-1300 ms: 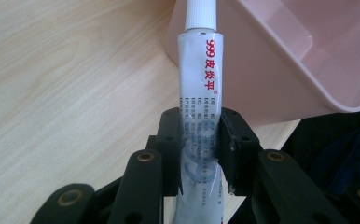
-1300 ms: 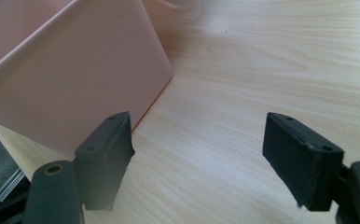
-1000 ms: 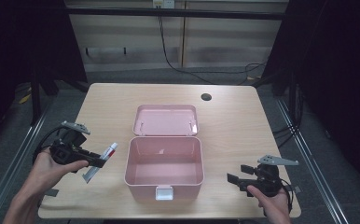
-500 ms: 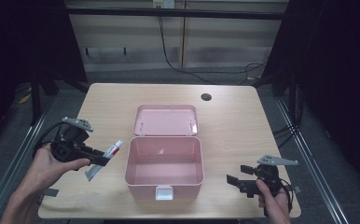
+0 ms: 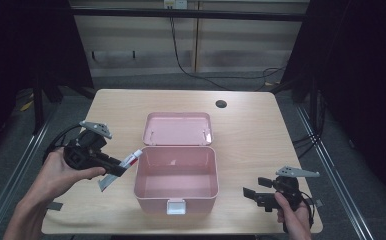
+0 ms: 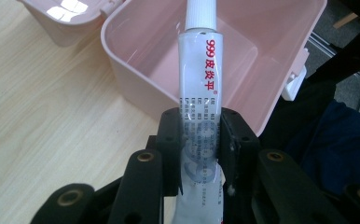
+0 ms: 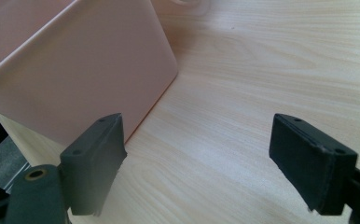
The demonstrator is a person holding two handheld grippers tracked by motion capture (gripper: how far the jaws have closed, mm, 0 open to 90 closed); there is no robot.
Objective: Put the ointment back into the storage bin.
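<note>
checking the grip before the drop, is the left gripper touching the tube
Touching. In the left gripper view, the left gripper's two black jaws press on both sides of the white tube, above the open pink box.

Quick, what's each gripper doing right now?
Left gripper: shut on the white tube.
Right gripper: open, holding nothing.

High view hangs above the near edge, facing forward and down over the whole tabletop (image 5: 261, 130). Left gripper view sits close, peering into the pink box (image 6: 262, 60); right gripper view stares low along that box's outer wall.
</note>
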